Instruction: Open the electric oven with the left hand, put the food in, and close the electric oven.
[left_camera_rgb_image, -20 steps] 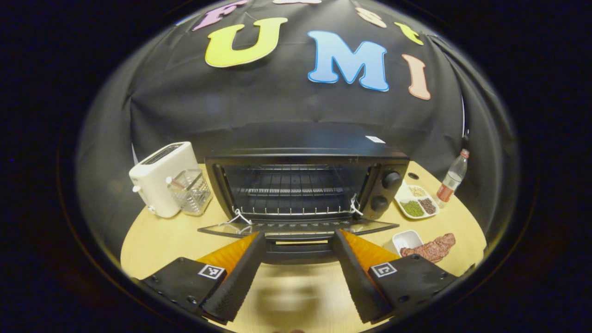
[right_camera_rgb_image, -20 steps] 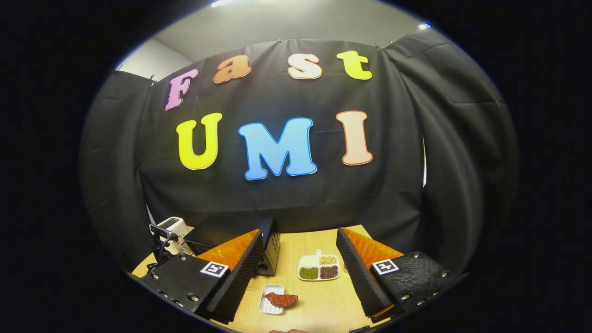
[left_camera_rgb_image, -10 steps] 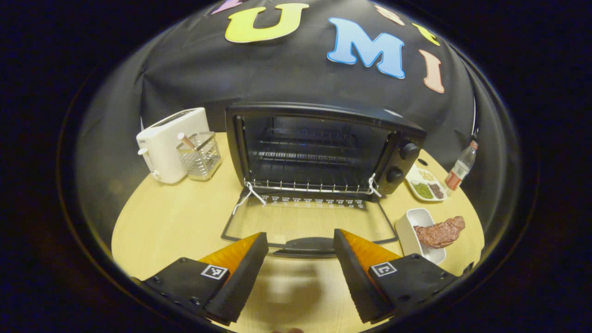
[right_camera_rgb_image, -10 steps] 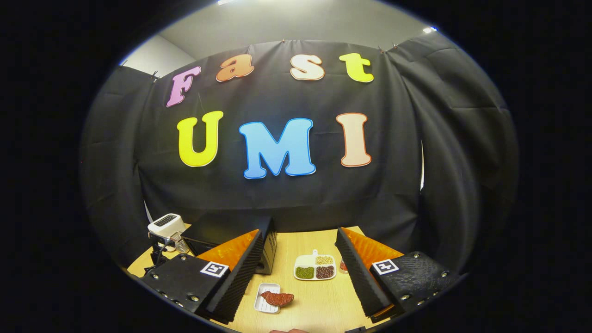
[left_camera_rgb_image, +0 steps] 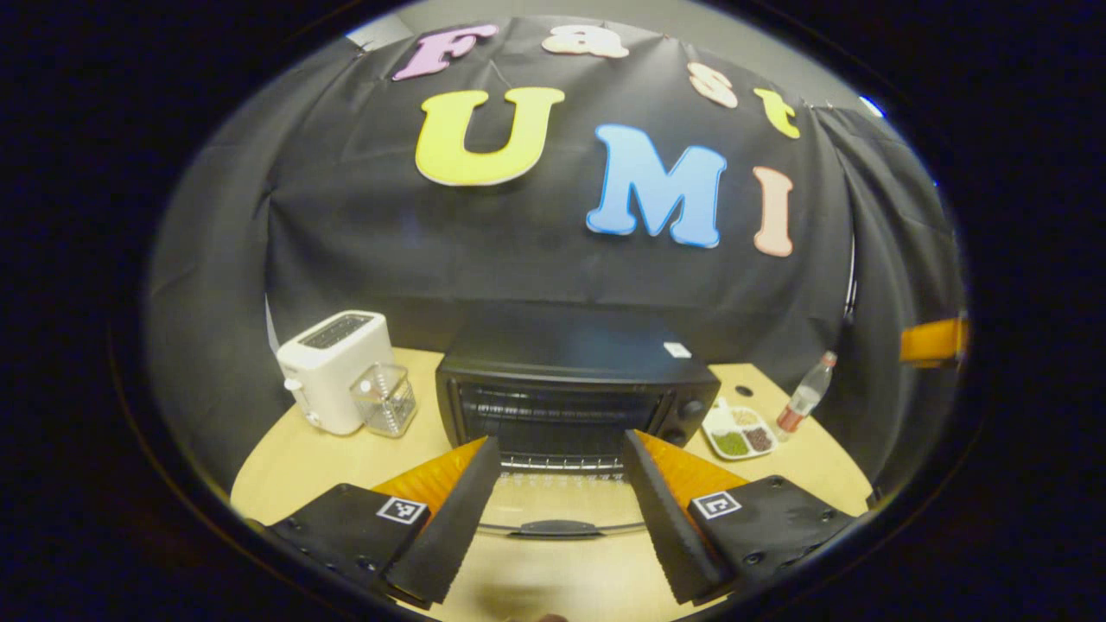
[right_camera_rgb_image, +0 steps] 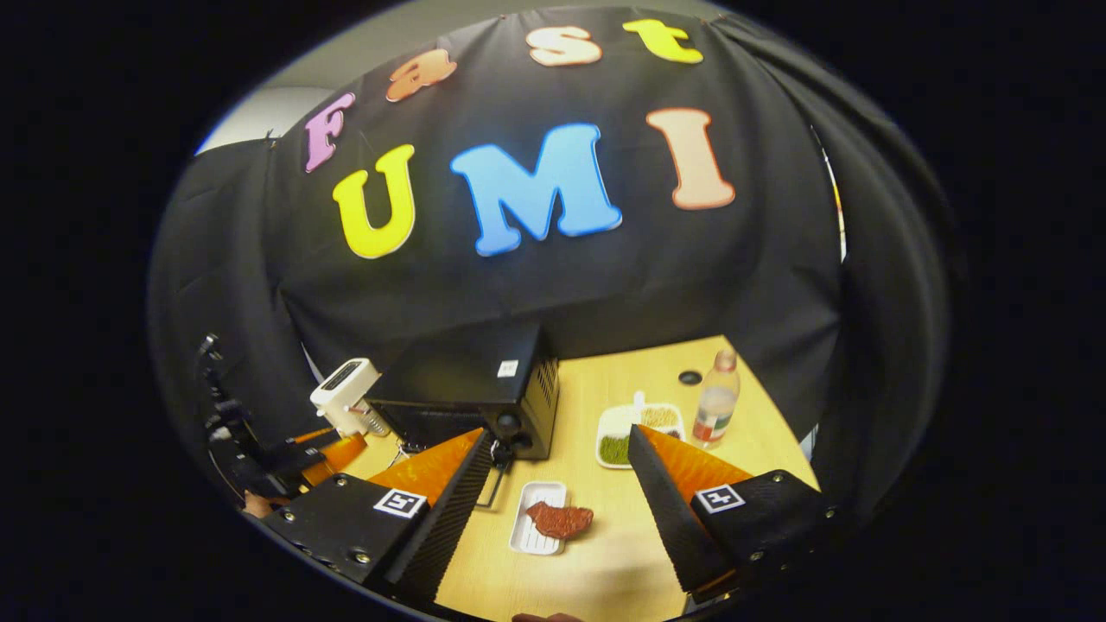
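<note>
left gripper (left_camera_rgb_image: 553, 518) fingers spread, right gripper (right_camera_rgb_image: 553, 510) likewise

Black oven (left_camera_rgb_image: 575, 380) is standing ahead of the left claw; reddish-brown meat (right_camera_rgb_image: 560, 520) is lying on a white ribbed tray (right_camera_rgb_image: 529, 529) between the right claw's fingers.

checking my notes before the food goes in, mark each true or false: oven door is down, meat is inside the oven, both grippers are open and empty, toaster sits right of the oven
1. The oven door is down. True.
2. The meat is inside the oven. False: it lies on a white tray on the table.
3. The left gripper and right gripper are open and empty. True.
4. The toaster sits right of the oven. False: in the left gripper view it stands left.
</note>
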{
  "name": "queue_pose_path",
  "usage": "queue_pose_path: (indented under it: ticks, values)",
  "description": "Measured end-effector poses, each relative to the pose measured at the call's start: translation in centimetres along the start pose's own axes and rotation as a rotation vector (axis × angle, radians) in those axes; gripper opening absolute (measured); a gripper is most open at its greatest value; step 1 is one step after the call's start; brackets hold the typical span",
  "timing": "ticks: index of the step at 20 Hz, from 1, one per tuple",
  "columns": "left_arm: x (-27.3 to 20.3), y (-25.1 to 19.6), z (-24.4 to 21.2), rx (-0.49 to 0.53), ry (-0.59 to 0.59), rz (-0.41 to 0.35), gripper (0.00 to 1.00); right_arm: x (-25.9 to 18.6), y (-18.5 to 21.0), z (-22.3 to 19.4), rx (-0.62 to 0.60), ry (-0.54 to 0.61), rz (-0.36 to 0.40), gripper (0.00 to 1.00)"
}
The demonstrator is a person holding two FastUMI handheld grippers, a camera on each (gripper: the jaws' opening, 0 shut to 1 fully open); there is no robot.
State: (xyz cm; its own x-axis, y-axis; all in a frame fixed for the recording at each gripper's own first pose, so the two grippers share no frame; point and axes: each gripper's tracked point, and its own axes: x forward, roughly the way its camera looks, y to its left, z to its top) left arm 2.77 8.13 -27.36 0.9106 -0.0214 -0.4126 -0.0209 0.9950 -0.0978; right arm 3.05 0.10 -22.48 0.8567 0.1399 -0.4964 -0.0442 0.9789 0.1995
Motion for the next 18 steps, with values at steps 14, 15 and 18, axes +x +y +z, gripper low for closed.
queue_pose_path:
  ticks: [14, 15, 18]
  values:
    - [-10.7, 3.1, 15.0, 0.052, -0.279, 0.098, 0.95, 9.2, -4.8, -15.6, 0.423, 0.279, 0.064, 0.98]
    - [-11.3, 2.6, 16.3, 0.047, -0.308, 0.093, 0.98, 9.4, -4.6, -16.1, 0.444, 0.284, 0.075, 0.98]
    - [-12.9, 1.8, 19.1, 0.049, -0.366, 0.076, 1.00, 9.7, -3.6, -17.2, 0.498, 0.287, 0.123, 0.97]
